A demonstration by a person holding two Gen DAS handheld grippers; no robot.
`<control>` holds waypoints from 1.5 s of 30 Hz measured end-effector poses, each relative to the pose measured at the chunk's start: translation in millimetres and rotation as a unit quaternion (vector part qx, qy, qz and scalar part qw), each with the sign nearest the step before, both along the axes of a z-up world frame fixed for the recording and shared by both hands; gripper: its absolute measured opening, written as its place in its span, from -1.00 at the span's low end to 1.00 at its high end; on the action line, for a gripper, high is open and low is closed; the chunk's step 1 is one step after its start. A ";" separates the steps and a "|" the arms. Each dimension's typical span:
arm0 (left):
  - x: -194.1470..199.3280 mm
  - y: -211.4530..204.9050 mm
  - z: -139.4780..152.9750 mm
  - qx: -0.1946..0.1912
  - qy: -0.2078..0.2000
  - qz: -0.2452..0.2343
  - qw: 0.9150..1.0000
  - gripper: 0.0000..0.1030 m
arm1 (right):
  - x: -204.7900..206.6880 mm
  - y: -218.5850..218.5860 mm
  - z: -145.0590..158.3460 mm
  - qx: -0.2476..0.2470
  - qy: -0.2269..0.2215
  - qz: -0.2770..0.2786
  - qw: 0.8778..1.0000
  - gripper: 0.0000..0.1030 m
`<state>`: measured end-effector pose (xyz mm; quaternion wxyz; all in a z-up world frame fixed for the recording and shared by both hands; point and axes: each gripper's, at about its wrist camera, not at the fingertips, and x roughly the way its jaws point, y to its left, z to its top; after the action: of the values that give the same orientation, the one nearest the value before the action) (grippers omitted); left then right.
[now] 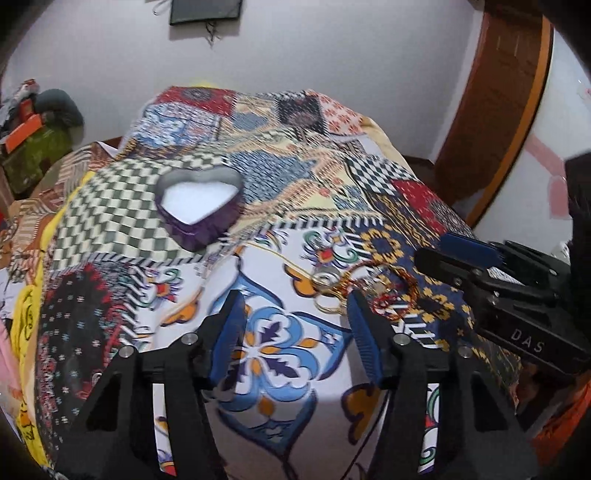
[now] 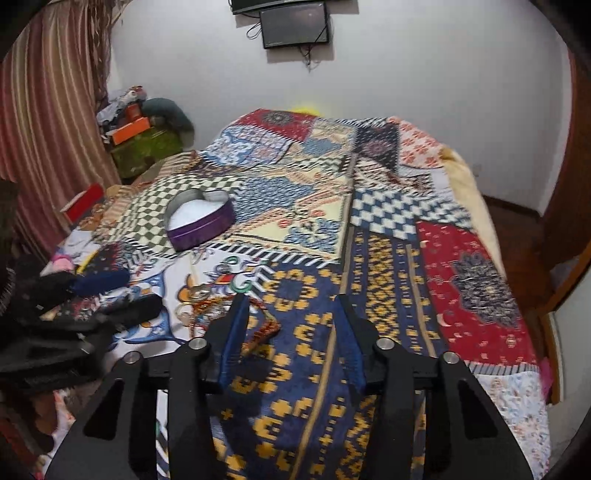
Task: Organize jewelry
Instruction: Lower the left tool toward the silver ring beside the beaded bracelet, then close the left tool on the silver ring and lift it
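Note:
A purple heart-shaped box (image 1: 201, 236) (image 2: 199, 234) with a white inside stands open, with no lid, on the patchwork bedspread (image 1: 280, 173). Nearer to me lies a small tangle of jewelry (image 1: 354, 291) (image 2: 205, 308): gold rings and red beaded bracelets. My left gripper (image 1: 295, 299) is open just above the cover; its right fingertip (image 1: 356, 306) is beside the tangle, and nothing is between the jaws. My right gripper (image 2: 291, 301) is open too, and the jewelry lies just left of its left fingertip (image 2: 240, 306). Each gripper shows at the edge of the other's view (image 1: 436, 249) (image 2: 138, 290).
The bed fills most of both views. At its far left stand a green chest (image 2: 144, 147) with orange boxes, a striped curtain (image 2: 48, 110) and a red box (image 2: 83, 205). A wooden door (image 1: 495, 110) is on the right. A dark screen (image 2: 293, 26) hangs on the wall.

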<state>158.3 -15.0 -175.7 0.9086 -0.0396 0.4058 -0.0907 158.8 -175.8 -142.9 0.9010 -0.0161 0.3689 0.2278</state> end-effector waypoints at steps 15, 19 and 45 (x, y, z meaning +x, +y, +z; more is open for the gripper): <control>-1.6 -0.2 -10.1 -0.016 0.010 -0.018 1.000 -0.13 | 15.1 30.0 -16.4 0.021 0.054 0.074 0.996 -0.62; 1.4 0.1 -10.4 -0.026 0.012 -0.019 0.999 -0.13 | 15.5 27.7 -17.3 0.027 0.056 0.074 0.995 -0.65; 10.0 -5.5 -12.2 -0.004 0.013 -0.015 1.000 -0.98 | 7.6 6.0 7.8 0.046 0.028 0.039 0.998 -0.65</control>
<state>168.4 -20.5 -187.9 0.9017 -0.0383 0.4176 -0.1057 166.5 -169.8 -135.1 0.8804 0.0173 0.3825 0.2798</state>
